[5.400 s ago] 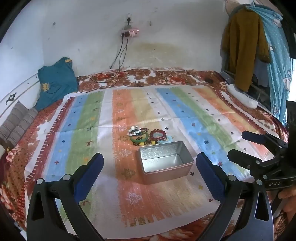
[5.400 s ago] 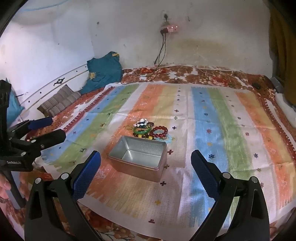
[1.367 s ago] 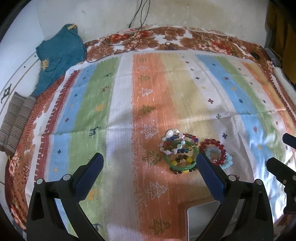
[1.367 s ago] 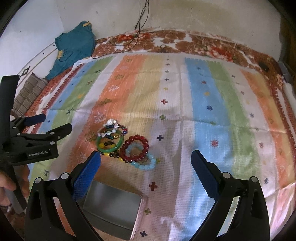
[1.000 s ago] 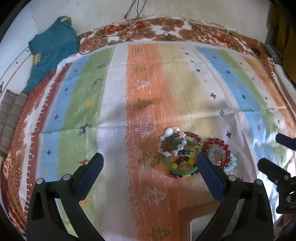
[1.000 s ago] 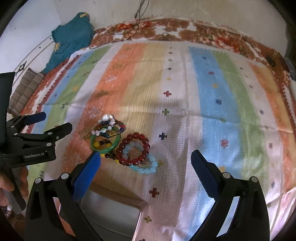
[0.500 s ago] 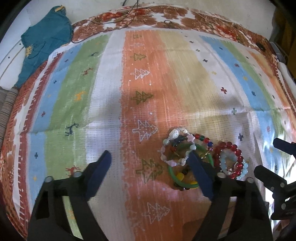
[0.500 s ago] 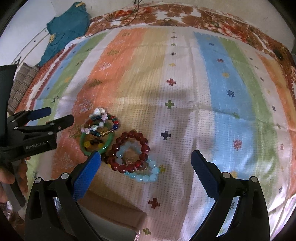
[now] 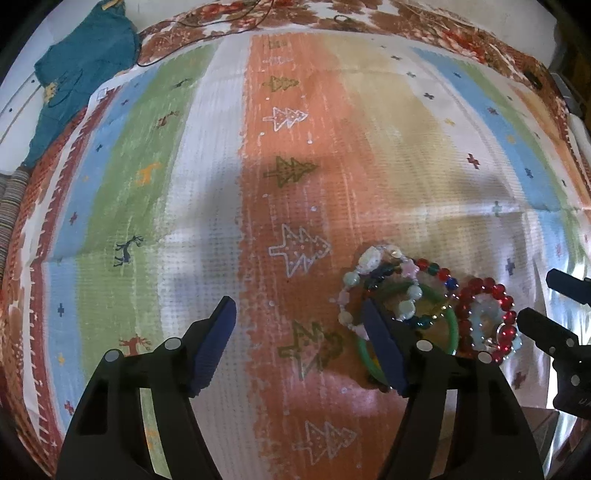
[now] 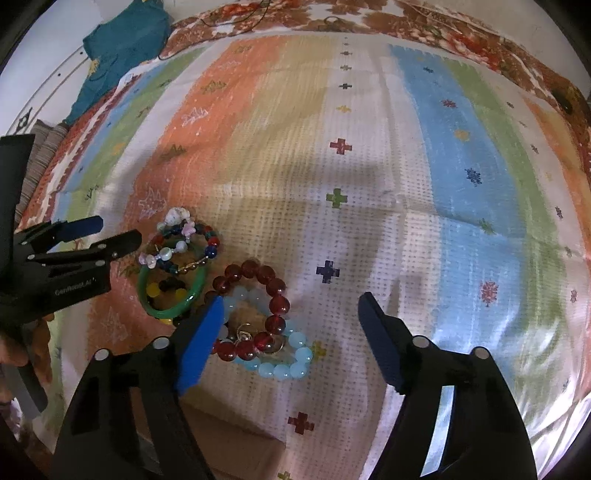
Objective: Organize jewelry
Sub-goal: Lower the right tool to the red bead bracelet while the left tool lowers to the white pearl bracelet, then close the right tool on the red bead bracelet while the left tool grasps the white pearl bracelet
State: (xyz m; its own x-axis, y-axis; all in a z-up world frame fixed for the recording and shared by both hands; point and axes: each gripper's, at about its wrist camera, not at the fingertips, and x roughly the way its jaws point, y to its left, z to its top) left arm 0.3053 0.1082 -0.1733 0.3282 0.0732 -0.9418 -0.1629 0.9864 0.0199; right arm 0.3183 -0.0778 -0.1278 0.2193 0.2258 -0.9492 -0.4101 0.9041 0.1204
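While both jaws, just narrowed, stay parted and empty, the bracelets (image 10: 221,291) are seen right of the left gripper (image 9: 299,347), left of the right gripper (image 10: 290,339).

Striped cloth (image 9: 295,147) lying spread over the bed, bands of orange, green, blue and white, printed with trees, crosses and deer. Brown floral bedcover (image 9: 369,18) showing around its edges. Teal garment (image 9: 77,70) lying crumpled at far left corner. Striped cushion (image 9: 9,206) sitting at left edge. Dark cable (image 9: 221,31) trailing over the floral border.
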